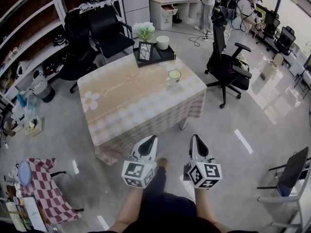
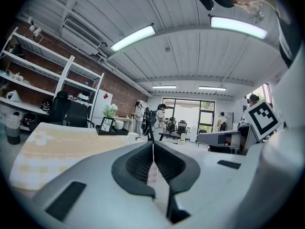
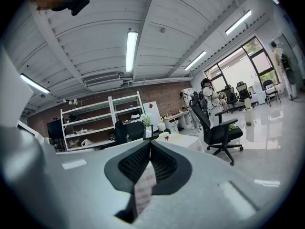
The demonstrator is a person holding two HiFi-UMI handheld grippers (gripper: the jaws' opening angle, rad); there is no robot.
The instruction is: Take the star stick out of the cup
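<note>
I have both tools low, well short of the counter (image 1: 126, 101). The left tool (image 1: 149, 141) and the right tool (image 1: 196, 139) each have their jaws pressed together on nothing. The star stick (image 1: 175, 59) stands in the cup (image 1: 174, 75) near the counter's far right corner.

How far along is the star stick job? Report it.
Done: nothing. The star stick stands in the cup on the table. In hand: nothing; left gripper and right gripper are shut, empty, short of the table. Left: reach, grip the stick, lift it out.
</note>
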